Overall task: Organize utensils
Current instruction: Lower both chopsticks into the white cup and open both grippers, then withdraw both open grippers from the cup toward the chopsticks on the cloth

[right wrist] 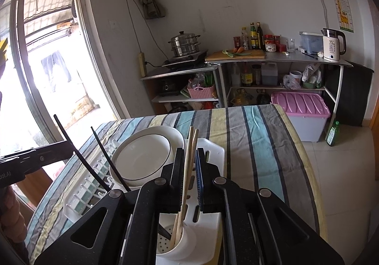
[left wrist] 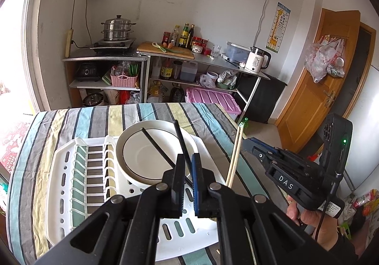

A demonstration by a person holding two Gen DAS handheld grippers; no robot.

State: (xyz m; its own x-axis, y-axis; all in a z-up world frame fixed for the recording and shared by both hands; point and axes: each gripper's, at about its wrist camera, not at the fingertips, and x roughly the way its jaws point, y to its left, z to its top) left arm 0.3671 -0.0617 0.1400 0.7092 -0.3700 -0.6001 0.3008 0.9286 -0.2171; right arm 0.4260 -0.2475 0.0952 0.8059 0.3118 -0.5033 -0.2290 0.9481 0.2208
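Left tongs (left wrist: 188, 158) pinch 2 black chopsticks (left wrist: 163, 149); right tongs (right wrist: 190, 153) spread around wooden chopsticks (right wrist: 188, 170), tips hidden.

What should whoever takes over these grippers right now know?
Left gripper: shut on the black chopsticks; their lower ends seem to reach the cup.
Right gripper: open, with the wooden chopsticks loose between its jaws and their ends standing in the cup on the rack.
Done: wooden pair is in the cup.
Left: back the right gripper away, then release the black pair into the cup.
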